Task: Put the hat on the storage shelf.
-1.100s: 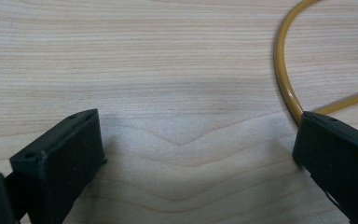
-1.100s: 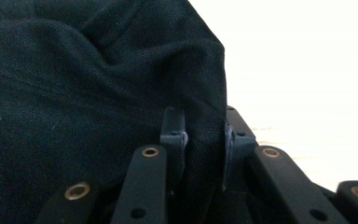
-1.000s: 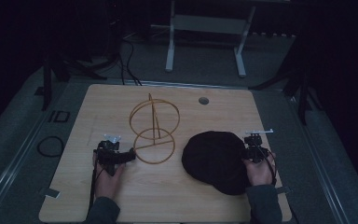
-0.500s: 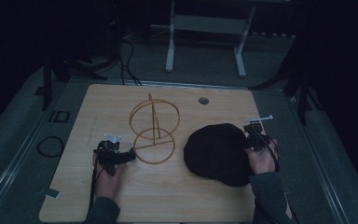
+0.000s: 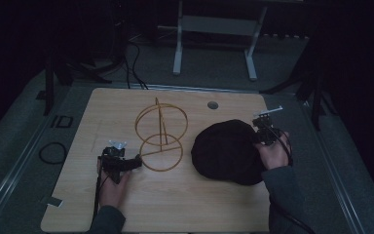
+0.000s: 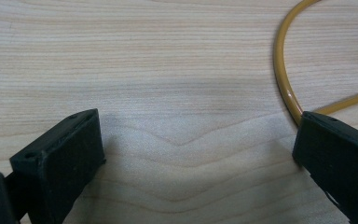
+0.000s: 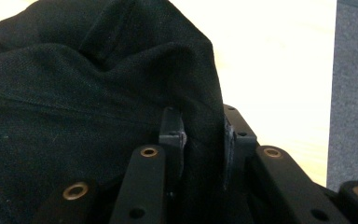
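A black cloth hat (image 5: 229, 151) lies on the right half of the wooden table (image 5: 185, 204). My right gripper (image 5: 264, 132) is at its right edge, shut on a fold of the hat (image 7: 98, 93), with the cloth pinched between the two pads (image 7: 204, 140). A yellow wire stand (image 5: 160, 136) with an upright ring and a flat base ring stands in the middle. My left gripper (image 5: 135, 161) rests on the table, open, beside the base ring. In the left gripper view the yellow wire (image 6: 284, 79) runs just in front of the right jaw, with bare wood between the jaws.
A round grey hole (image 5: 213, 105) sits near the table's far edge. A dark cable loop (image 5: 52, 152) lies on the floor to the left. A white-legged frame (image 5: 214, 39) stands beyond the table.
My right gripper has moved away from me along the hat's right edge, pulling the hat's cloth with it. The left gripper has stayed in place.
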The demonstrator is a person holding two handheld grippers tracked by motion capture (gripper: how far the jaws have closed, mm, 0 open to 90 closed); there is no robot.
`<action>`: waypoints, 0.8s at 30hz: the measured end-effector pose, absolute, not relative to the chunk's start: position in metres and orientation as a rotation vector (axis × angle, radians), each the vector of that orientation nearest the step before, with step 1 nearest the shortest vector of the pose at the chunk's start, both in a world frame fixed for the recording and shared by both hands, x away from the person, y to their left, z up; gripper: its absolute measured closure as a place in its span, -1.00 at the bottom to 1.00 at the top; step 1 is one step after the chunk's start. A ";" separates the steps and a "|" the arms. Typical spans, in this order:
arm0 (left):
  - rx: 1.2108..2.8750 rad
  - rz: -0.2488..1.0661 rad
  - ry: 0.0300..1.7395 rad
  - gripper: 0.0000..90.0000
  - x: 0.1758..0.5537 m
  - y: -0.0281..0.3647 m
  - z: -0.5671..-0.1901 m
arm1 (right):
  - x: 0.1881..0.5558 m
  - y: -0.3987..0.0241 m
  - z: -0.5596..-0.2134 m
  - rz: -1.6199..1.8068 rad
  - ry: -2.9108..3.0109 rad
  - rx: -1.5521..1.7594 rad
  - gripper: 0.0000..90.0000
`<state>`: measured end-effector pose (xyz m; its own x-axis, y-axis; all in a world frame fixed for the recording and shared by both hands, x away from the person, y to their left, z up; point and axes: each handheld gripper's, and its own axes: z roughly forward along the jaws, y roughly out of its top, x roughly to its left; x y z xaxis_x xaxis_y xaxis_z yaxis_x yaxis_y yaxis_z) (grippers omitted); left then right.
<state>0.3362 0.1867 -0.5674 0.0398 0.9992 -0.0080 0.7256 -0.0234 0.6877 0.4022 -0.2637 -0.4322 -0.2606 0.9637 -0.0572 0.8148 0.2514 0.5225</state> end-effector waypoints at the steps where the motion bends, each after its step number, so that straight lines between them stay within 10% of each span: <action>1: 1.803 0.684 1.738 -0.97 0.336 0.187 -0.567 | 0.403 -0.263 -0.430 0.560 2.167 1.624 0.65; 24: 1.807 0.684 1.740 -0.97 0.336 0.186 -0.567 | 0.439 -0.269 -0.396 0.547 2.226 1.617 0.64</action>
<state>0.3362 0.1865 -0.5672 0.0396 0.9992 -0.0053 0.7279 -0.0252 0.6853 0.4386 -0.2686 -0.3961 -0.2980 0.9536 -0.0434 0.8248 0.2801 0.4911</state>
